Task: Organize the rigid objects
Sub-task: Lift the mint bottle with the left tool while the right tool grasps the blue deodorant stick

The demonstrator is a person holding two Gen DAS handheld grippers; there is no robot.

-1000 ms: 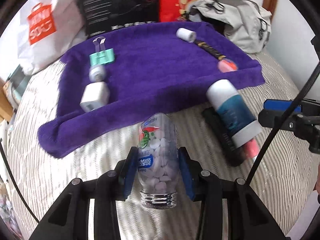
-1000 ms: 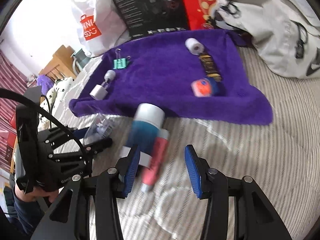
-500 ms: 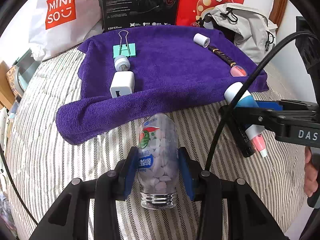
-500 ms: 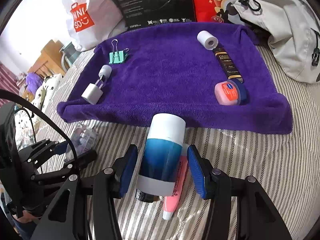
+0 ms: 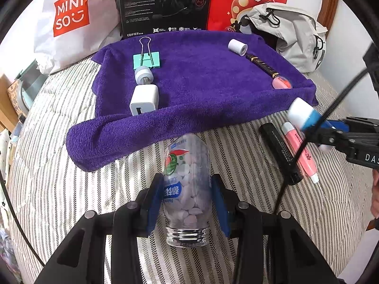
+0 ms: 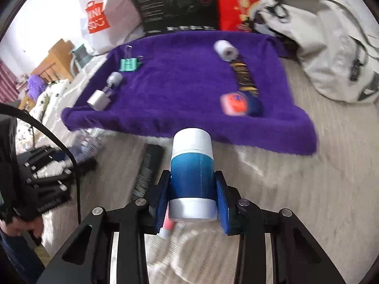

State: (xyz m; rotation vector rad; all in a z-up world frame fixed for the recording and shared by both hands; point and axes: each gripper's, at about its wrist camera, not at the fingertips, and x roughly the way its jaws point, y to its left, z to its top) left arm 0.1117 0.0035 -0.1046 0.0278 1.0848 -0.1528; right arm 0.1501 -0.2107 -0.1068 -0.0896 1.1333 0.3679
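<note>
- Six small things already lie on the purple terry towel: a mint-green binder clip, a small white-capped vial and a white cube charger in a line down its left side; a white roll, a dark slim stick with gold print and a pink round tin down its right side.
- The left gripper is clamped on a clear plastic bottle of white tablets, held just short of the towel's near edge.
- The right gripper grips a blue cylinder with white ends, also just in front of the towel's near edge.
- Off the towel, near its front right corner, a black flat bar and a pink tube lie side by side on the bedding.
- By my reading the task is past halfway: two things in hand, two more to fetch.
- The surface is a soft striped bedspread. Behind the towel stand a white shopping bag, a black carton and a red bag; a grey backpack slumps at its far right corner.
</note>
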